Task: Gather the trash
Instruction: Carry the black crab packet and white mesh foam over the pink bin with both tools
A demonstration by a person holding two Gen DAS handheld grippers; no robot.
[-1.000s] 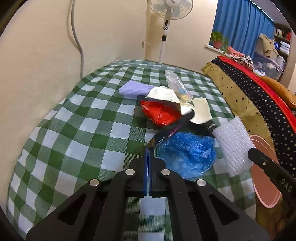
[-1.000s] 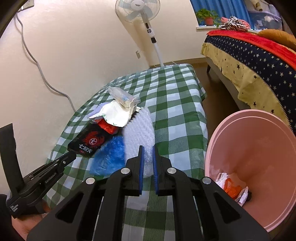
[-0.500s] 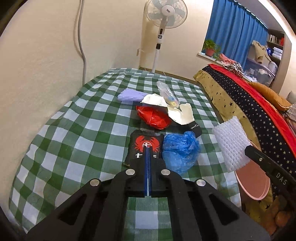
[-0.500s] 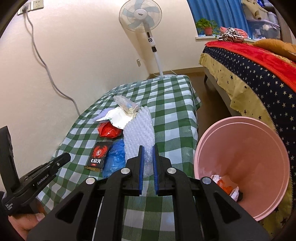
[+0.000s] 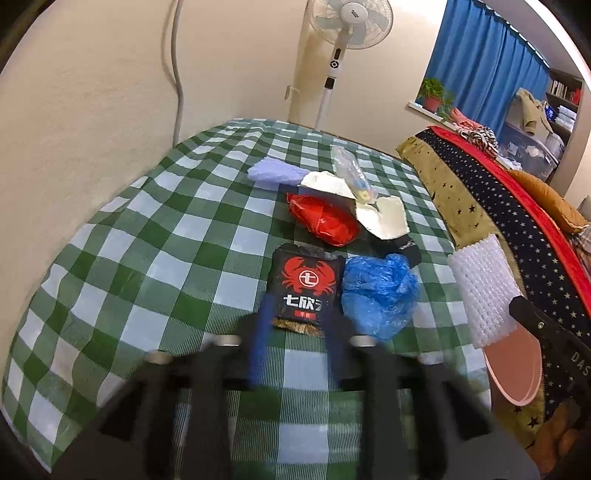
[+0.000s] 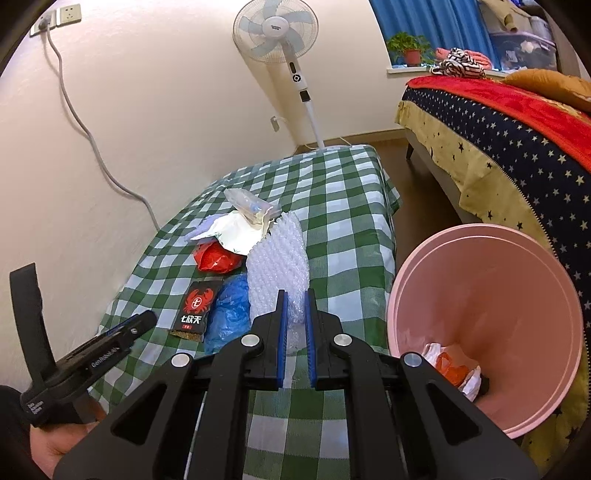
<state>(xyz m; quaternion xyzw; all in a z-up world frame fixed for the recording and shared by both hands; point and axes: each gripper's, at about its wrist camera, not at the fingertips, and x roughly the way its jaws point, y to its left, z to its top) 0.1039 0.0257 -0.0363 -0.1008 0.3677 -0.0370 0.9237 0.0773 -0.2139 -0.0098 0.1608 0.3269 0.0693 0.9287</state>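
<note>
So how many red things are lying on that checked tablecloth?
2: a crumpled red bag mid-table, and a black packet with a red crab just nearer, beside the blue bag. Others may hide underneath.

A white pedestal fan (image 6: 276,35) is standing against the cream wall (image 6: 155,110); blue curtains (image 5: 484,70) are hanging beyond a bed (image 6: 517,122) wearing a star-patterned cover.

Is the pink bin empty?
No, the pink bin already holds crumpled white and orange trash at its bottom.

left hand-held gripper (image 5: 297,328) opening, black crab packet (image 5: 304,291) released onto tablecloth (image 5: 147,251)
</note>
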